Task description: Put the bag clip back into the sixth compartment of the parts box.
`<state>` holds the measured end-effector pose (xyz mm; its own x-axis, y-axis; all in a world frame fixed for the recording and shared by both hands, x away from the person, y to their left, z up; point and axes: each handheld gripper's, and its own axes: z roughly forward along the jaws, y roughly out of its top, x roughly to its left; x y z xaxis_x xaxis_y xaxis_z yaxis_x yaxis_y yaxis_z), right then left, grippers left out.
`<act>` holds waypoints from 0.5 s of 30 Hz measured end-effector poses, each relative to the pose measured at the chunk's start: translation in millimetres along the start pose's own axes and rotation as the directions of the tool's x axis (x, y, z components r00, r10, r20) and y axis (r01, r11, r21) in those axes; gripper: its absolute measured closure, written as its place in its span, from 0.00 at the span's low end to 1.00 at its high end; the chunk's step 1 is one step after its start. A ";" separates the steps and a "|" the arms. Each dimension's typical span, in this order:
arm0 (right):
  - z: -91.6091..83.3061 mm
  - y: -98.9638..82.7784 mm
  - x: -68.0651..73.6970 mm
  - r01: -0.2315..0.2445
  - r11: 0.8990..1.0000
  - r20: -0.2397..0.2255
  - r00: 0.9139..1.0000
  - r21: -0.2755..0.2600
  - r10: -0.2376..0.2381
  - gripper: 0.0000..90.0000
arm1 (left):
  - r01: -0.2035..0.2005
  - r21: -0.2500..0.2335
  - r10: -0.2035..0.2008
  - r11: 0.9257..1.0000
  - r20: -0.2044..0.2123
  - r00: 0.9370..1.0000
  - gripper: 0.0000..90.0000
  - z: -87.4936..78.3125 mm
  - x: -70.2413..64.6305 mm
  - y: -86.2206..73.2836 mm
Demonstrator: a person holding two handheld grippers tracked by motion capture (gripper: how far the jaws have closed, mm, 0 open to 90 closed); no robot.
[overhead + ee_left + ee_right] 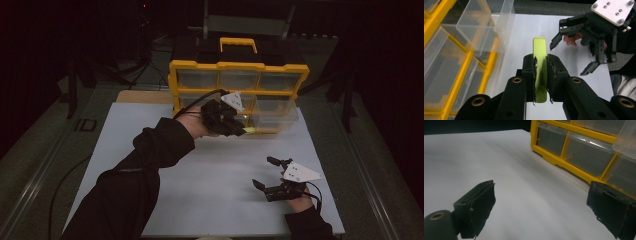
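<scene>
My left gripper (239,127) hangs above the white mat, just in front of the yellow organizer (239,65). It is shut on a flat lime-green strip (539,50), which sticks out forward past the pads (552,68). A bit of that green strip (249,130) peeks out at the gripper's tip in the high view. A clear drawer (486,25) juts out of the organizer, close to the left gripper. My right gripper (263,172) rests low at the mat's front right. Its jaws stand wide apart with nothing between them, as the right gripper view (541,205) shows.
The organizer (554,157) stands upright at the back of the white mat (210,175), its clear drawers facing me. A cable (65,185) trails off the table's left side. Dark floor and stands surround the table.
</scene>
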<state>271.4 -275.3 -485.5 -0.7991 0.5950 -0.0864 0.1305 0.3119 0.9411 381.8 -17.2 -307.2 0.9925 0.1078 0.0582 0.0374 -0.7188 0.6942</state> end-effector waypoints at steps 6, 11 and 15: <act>0.3 -0.1 0.3 -0.002 1.000 -0.003 1.000 0.001 0.002 0.09 | -0.023 -0.020 0.024 1.000 0.006 1.000 0.88 1.6 3.6 15.5; 0.7 -0.2 0.2 -0.003 1.000 -0.003 1.000 0.000 0.003 0.09 | -0.019 -0.043 0.020 0.999 0.005 1.000 0.88 2.8 10.8 30.7; 1.0 -0.5 0.2 -0.008 1.000 -0.005 1.000 0.001 0.008 0.09 | -0.030 -0.065 0.031 0.997 0.011 0.999 0.88 4.6 17.4 43.5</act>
<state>271.8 -274.7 -486.3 -0.8011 0.5936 -0.0768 0.1378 0.3077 0.9415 401.2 -49.7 -279.3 0.9943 0.0785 0.0717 0.0001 -0.6756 0.7373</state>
